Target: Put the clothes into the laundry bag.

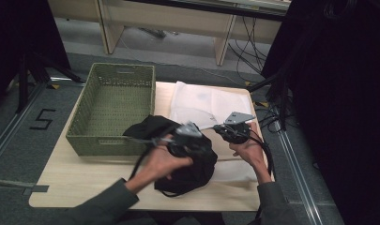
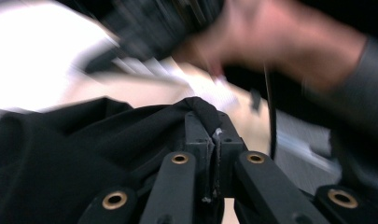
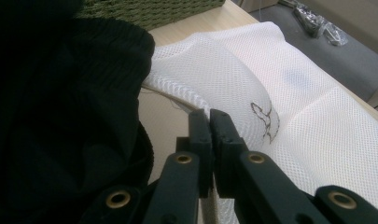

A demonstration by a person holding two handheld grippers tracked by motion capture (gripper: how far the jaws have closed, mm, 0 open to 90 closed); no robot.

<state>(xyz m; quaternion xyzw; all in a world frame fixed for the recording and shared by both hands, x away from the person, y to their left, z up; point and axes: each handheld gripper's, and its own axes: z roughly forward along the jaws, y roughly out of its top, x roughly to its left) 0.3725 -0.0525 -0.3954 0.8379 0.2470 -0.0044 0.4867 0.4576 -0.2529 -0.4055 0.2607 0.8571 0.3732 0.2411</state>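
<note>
Black cloth [image 2: 60,154] lies bunched at the table's near edge, my left gripper [image 2: 213,135] clamped on a fold to lift it. My right gripper [image 3: 210,122] is closed on the white mesh garment's [image 3: 317,121] edge (probably pinning it), the green basket [image 1: 79,129] waiting beyond.

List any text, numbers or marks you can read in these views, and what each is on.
"5": black numeral on the grey floor, left of the table.
Small dark outline print on the white mesh garment: a drawn mark, not letters I can read.
Nothing readable on the basket, the black garment or either gripper.
</note>
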